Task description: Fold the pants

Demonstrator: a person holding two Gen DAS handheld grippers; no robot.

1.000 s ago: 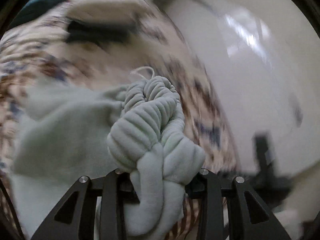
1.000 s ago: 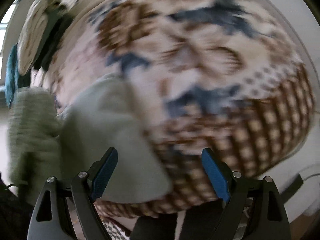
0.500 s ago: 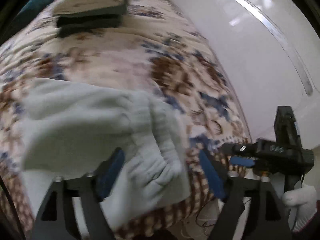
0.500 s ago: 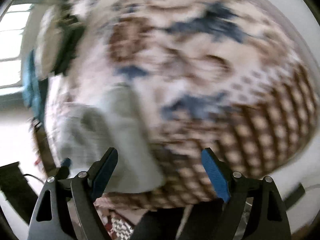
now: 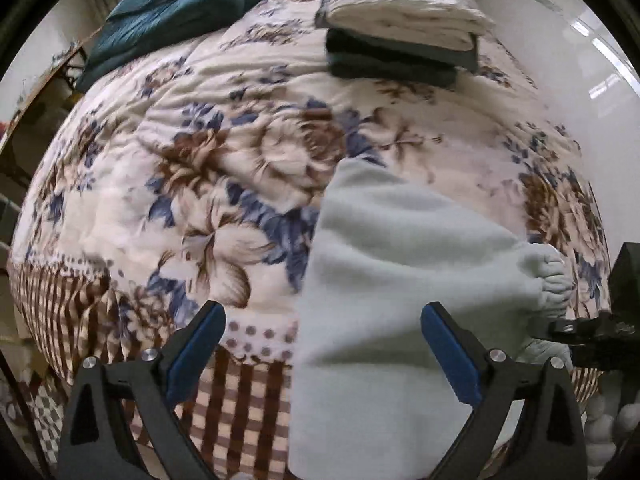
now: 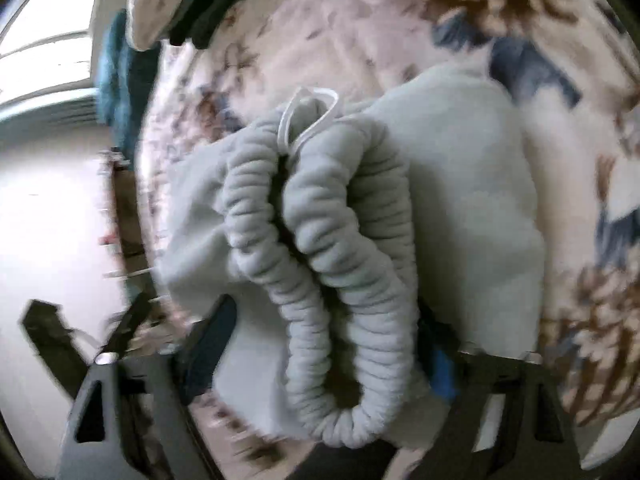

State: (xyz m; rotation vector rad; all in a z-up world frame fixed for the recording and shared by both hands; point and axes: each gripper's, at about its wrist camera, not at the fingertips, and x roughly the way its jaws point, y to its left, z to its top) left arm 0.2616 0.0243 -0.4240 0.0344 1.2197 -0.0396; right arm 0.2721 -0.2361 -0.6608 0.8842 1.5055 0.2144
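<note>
I see my left tool [image 5: 320,344] with its 2 blue pads wide apart and still opening; nothing is pressed between them, though the pale green pants [image 5: 400,280] lie under the right pad, in the lower right of the left wrist frame; the pants rest on the flowered blanket [image 5: 200,160] of the bed. In the right wrist frame my right tool [image 6: 332,356] is closing, and the gathered waistband [image 6: 320,240] with its white drawstring [image 6: 308,116] sits between the pads; whether they press it already, I cannot tell. A stack of folded clothes [image 5: 400,24] is at the upper right; a teal pillow [image 5: 180,4] at the upper left.
</note>
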